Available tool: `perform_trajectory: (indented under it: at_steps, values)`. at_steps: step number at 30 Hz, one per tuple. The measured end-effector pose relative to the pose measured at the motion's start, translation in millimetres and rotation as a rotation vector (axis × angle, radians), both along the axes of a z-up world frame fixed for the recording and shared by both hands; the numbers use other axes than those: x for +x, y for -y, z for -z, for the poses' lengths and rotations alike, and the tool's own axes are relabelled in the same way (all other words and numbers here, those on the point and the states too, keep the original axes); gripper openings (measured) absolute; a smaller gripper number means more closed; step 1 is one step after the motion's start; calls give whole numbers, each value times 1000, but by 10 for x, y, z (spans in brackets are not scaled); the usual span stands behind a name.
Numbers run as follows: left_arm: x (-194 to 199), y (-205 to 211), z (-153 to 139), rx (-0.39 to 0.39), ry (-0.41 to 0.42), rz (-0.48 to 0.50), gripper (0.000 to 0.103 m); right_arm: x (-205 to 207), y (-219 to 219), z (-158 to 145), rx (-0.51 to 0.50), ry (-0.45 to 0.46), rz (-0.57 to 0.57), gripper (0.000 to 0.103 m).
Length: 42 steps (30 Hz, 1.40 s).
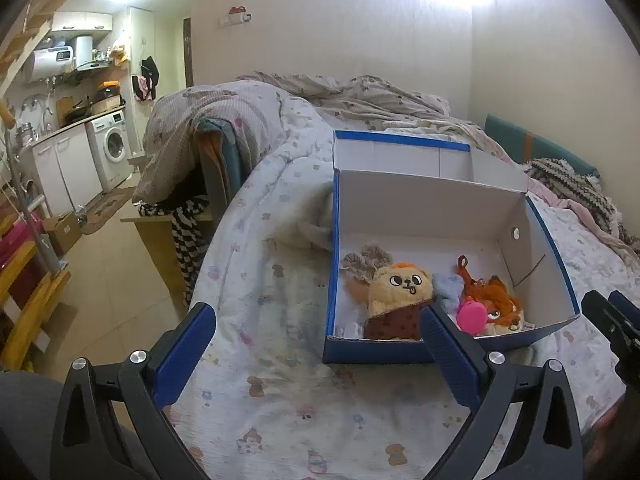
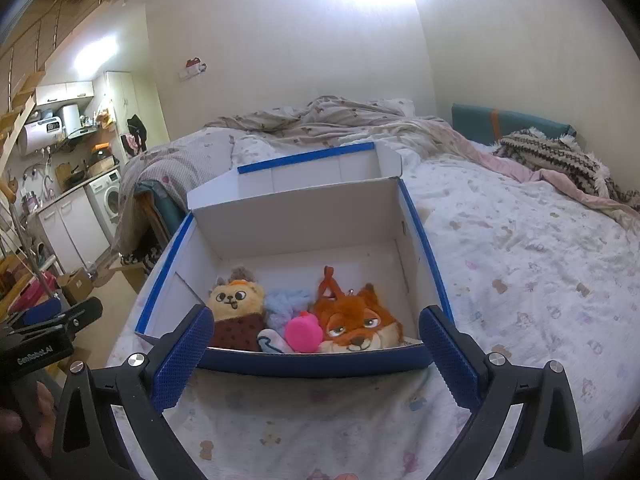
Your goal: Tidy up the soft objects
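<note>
An open blue cardboard box (image 1: 556, 248) (image 2: 416, 216) with a white inside sits on the bed. Inside lie a yellow plush animal (image 1: 396, 288) (image 2: 236, 304), a fox plush (image 1: 496, 300) (image 2: 356, 320), a pink ball (image 1: 472, 318) (image 2: 304, 332) and a light blue fluffy piece (image 1: 446, 284) (image 2: 286, 302). My left gripper (image 1: 320, 356) is open and empty over the quilt, left of the box front. My right gripper (image 2: 316, 356) is open and empty, just before the box's near wall. Each gripper shows at the edge of the other's view.
The bed carries a white patterned quilt (image 1: 272, 400) (image 2: 520, 264), a rumpled duvet (image 2: 332, 120) and a striped knit blanket (image 2: 560, 156). A kitchen corner with a washing machine (image 1: 112, 148) lies far left. A low wooden table (image 1: 160, 236) stands by the bed.
</note>
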<state>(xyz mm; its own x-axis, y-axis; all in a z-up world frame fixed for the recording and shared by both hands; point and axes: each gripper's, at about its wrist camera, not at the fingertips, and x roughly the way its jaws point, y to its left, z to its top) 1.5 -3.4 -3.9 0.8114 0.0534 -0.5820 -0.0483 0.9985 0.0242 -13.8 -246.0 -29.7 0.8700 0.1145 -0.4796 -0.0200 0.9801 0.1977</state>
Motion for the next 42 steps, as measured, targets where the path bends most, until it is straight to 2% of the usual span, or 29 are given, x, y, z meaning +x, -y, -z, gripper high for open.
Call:
perform_trajectory:
  at_steps: [42]
  values:
    - [-13, 3, 54, -21, -28, 26, 102, -17, -34, -2, -9, -1, -2, 103]
